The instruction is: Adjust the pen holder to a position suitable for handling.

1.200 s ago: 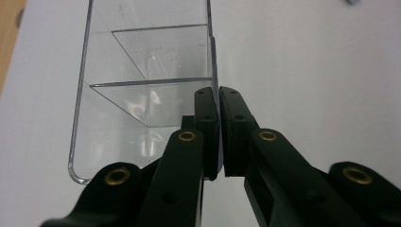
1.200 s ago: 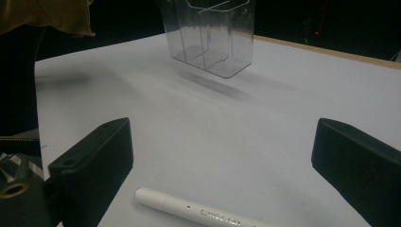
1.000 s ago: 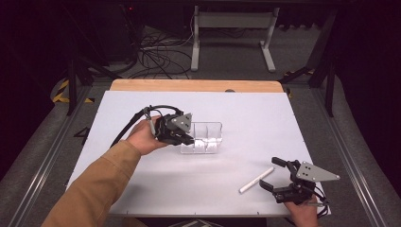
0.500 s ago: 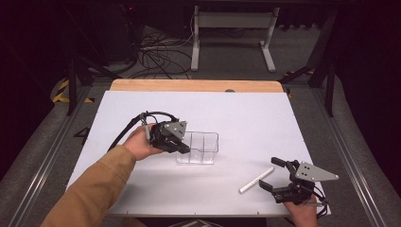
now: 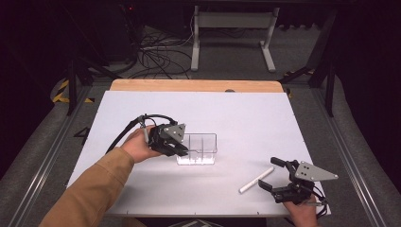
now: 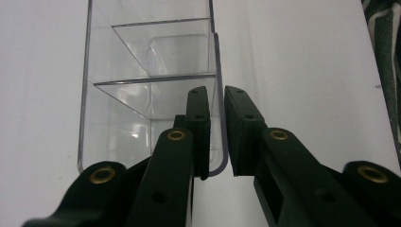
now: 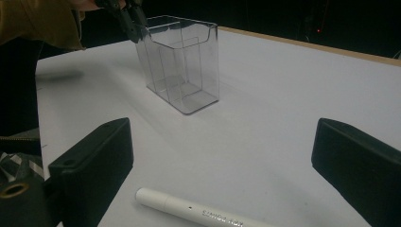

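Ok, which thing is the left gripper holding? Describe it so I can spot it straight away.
Look at the white table, a little left of its middle. There the left gripper pinches one wall of a clear plastic organiser box. It is see-through with inner dividers, unlike the solid white marker lying near the right gripper.

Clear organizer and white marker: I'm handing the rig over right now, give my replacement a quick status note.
Left gripper: shut on one wall of the clear organizer, one jaw inside, one outside. The organizer stands upright on the white table, its compartments empty.
Right gripper: open, holding nothing, near the table's front edge.
White marker: lying flat on the table just in front of the right gripper's jaws, untouched.
Done: organizer gripped and steadied.
Left, probably: close the right gripper on the marker, lift it and drop it into a compartment while the left gripper steadies the organizer.
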Action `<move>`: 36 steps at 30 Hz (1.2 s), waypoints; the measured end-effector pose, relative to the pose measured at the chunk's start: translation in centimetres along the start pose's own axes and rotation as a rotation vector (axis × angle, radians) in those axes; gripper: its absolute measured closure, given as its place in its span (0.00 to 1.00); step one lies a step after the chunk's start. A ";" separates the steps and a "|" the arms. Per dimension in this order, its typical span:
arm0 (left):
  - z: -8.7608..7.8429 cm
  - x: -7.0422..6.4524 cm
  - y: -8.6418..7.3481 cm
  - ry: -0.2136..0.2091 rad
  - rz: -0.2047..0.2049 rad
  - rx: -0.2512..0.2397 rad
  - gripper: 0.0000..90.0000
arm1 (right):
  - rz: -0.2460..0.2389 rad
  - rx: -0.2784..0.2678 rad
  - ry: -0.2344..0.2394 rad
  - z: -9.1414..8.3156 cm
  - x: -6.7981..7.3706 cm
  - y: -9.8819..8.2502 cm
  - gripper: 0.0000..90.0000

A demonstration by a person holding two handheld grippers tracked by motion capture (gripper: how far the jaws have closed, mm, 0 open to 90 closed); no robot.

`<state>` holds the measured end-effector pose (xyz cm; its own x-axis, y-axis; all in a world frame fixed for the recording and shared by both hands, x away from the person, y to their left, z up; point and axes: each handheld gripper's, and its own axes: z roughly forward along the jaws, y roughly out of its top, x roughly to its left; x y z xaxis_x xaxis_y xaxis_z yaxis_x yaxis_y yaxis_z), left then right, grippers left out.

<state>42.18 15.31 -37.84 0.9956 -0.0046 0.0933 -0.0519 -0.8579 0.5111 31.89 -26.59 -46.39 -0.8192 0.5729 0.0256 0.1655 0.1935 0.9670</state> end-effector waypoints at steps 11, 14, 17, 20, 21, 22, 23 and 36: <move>-2.5 -0.3 -0.3 0.059 -0.049 -0.117 0.67 | -0.002 -0.002 -0.001 0.0 0.0 0.1 0.07; -3.8 -0.9 -0.5 0.090 -0.063 -0.188 0.60 | -0.003 -0.006 -0.002 0.0 0.0 0.1 0.07; -4.7 -1.6 -0.8 0.134 -0.075 -0.232 0.54 | -0.005 -0.006 -0.002 0.1 0.1 0.2 0.07; -5.3 -2.1 -1.3 0.170 -0.095 -0.267 0.49 | -0.014 -0.002 -0.005 0.1 0.2 0.3 0.07; -5.4 -2.2 -1.4 0.176 -0.106 -0.277 0.47 | -0.013 0.000 -0.007 0.1 0.3 0.3 0.07; -5.5 -2.3 -1.5 0.176 -0.116 -0.285 0.45 | -0.012 0.001 -0.008 0.1 0.3 0.3 0.07; -5.6 -2.3 -1.7 0.179 -0.122 -0.297 0.44 | -0.017 -0.001 -0.009 0.1 0.3 0.4 0.07; -6.6 -4.0 -2.5 0.213 -0.189 -0.402 0.29 | -0.029 0.007 -0.010 0.2 0.7 0.6 0.07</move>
<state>37.87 20.85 -33.89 0.9547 0.2732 0.1183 0.0606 -0.5674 0.8212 31.57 -25.93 -45.82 -0.8183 0.5748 -0.0053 0.1456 0.2162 0.9654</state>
